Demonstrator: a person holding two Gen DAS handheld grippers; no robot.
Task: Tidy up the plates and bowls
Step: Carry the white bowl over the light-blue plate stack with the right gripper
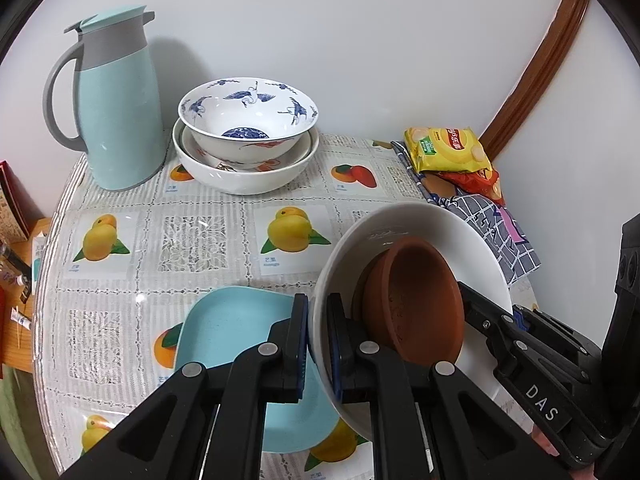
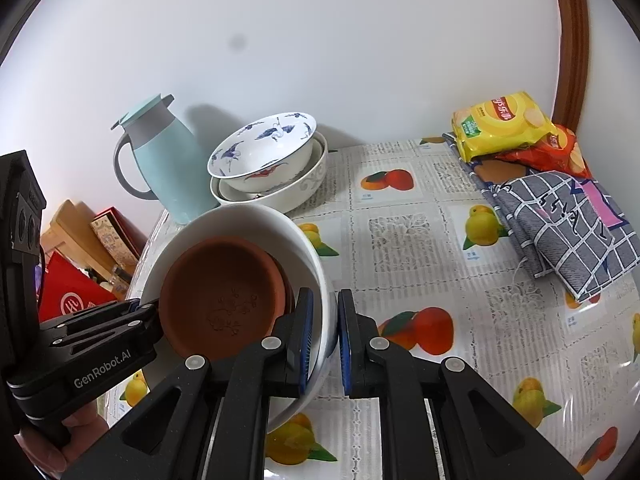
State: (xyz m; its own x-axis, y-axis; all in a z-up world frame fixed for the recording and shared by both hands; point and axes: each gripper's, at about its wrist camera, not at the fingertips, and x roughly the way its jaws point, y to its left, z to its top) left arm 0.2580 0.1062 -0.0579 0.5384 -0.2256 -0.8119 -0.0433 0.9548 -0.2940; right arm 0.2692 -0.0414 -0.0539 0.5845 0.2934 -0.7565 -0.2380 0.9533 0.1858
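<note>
Together, the left gripper (image 1: 318,344) and the right gripper (image 2: 322,344) each pinch an opposite side of the rim of a white bowl (image 1: 420,220), holding it tilted above the table (image 1: 208,240). Inside it sit brown dishes (image 1: 416,296), apparently two nested, though the lower one is mostly hidden. Beneath lies a blue plate (image 1: 236,320); farther back, stacked bowls (image 1: 248,132) stand beside a jug (image 1: 112,112), with snack bags (image 2: 504,124) on a checked cloth (image 2: 560,224) to the right.

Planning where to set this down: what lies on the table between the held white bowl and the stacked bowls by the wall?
Only bare fruit-print tablecloth, seen in the left wrist view.
</note>
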